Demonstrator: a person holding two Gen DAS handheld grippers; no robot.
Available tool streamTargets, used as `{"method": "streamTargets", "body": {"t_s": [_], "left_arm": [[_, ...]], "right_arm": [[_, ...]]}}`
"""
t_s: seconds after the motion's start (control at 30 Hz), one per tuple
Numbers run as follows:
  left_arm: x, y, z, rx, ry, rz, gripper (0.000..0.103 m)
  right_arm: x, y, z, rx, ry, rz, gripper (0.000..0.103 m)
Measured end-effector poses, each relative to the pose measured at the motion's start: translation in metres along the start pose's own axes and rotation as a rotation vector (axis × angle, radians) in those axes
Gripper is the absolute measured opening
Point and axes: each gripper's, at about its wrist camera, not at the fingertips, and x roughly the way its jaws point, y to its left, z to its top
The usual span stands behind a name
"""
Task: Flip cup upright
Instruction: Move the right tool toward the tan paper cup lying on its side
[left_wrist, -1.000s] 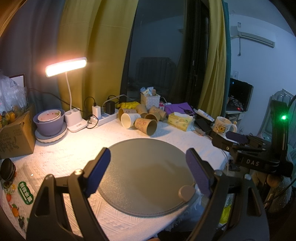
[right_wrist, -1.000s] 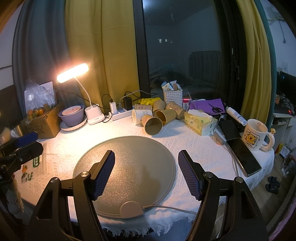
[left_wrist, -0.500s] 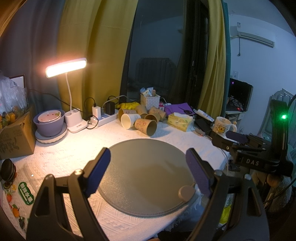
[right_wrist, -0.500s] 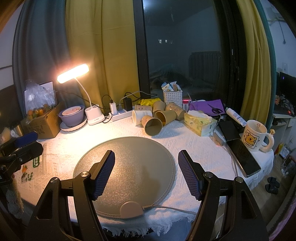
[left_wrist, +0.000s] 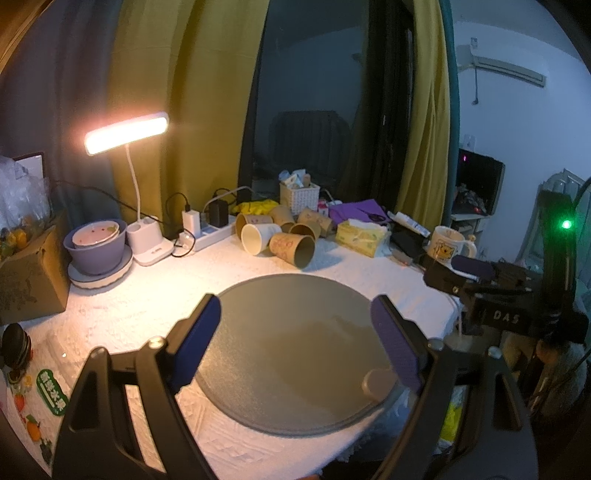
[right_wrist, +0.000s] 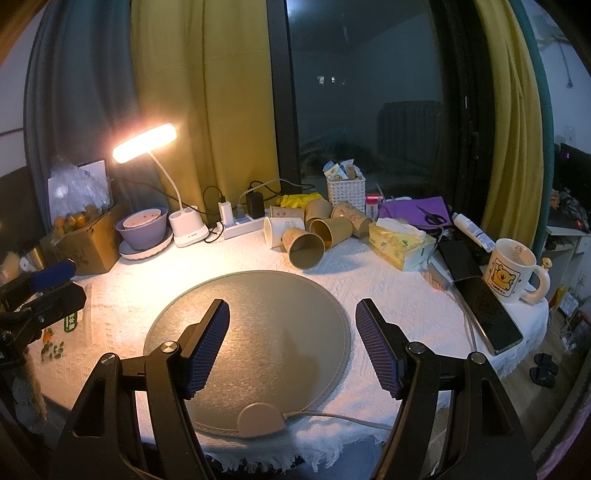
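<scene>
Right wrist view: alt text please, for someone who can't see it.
The open right gripper hovers empty over a round grey mat on a white-clothed table. Beyond the mat, paper cups lie tipped in a cluster, near a lit desk lamp and bear mug.

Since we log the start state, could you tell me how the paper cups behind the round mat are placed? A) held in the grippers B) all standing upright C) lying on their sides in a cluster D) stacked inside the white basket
C: the paper cups lie tipped on their sides in a cluster behind the round mat, and both the left gripper and right gripper are open and empty.
</scene>
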Motion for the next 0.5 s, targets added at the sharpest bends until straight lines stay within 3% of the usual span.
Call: {"method": "streamTargets", "body": {"t_s": [0.5], "left_arm": [[0.077,0.006,0.015,0.003,0.095,0.001,0.085]], "right_arm": [[0.053,-0.024,0.012,0.009,0.067,-0.011,0.074]]}}
